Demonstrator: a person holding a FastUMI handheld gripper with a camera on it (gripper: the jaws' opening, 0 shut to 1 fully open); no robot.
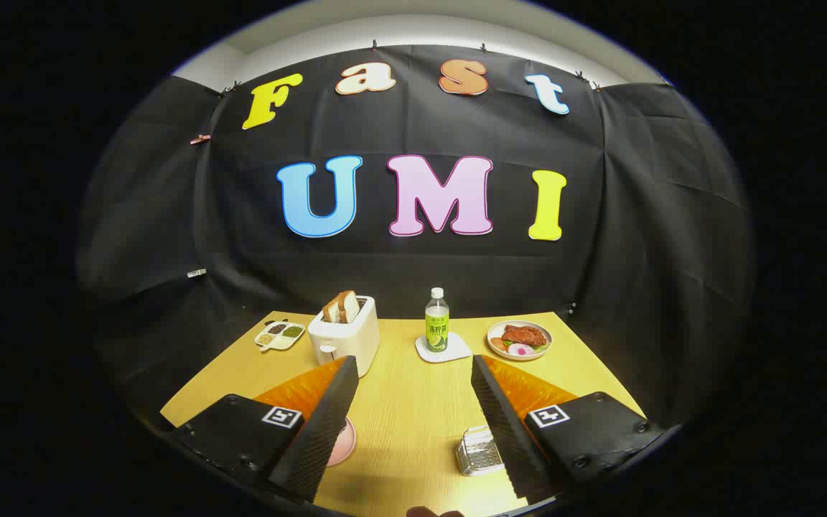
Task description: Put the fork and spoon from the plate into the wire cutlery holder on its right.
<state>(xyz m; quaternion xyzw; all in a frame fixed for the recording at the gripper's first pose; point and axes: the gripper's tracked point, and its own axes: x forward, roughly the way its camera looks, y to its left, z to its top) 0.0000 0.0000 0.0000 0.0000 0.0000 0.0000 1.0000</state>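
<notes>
The gripper (413, 373) hangs above a yellow wooden table (413, 416) with its fingers spread wide and nothing between them. Low in the frame, a pink plate (342, 444) peeks out beside the left finger; the fork and spoon on it cannot be made out. The wire cutlery holder (479, 452) sits lower right of centre, partly behind the right finger. Farther back stand a white toaster (345, 337) holding bread slices, a divided condiment dish (280, 334) to its left, a green drink bottle (437, 323) on a white coaster (444, 349), and a plate of food (520, 339) toward the right.
</notes>
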